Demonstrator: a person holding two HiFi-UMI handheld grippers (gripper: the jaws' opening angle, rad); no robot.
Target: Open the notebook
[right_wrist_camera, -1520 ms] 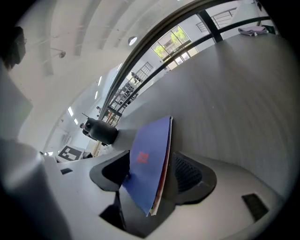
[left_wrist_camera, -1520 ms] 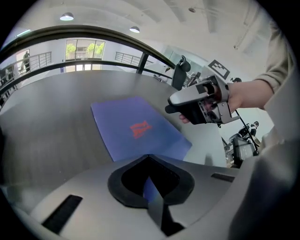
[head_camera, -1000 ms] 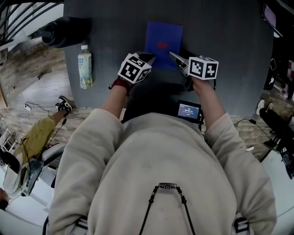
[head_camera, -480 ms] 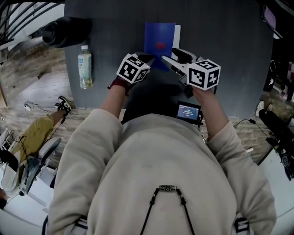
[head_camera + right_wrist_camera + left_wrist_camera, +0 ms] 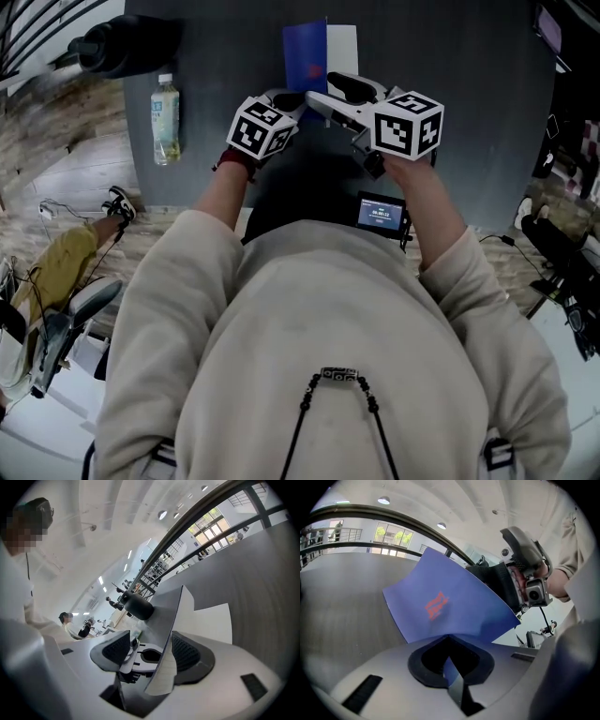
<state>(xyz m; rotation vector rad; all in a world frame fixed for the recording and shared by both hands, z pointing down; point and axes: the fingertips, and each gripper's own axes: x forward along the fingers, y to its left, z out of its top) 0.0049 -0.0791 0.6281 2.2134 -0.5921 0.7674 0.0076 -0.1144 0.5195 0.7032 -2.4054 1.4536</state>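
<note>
Notebook [image 5: 302, 47] on worktop [image 5: 469, 112], right of the bottle [image 5: 164, 117]: blue cover [image 5: 440, 606] has swung from flat to near upright, exposing a white page [image 5: 343, 49]. Left hand-held gripper [image 5: 450, 667] is clamped on the cover edge. Right hand-held gripper [image 5: 154, 656] has jaws apart, cover leaning on one pad. Roughly half open.

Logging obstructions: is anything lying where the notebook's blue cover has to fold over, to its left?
Nothing visible does. The table left of the blue cover is bare; the bottle lies farther left, well apart.
</note>
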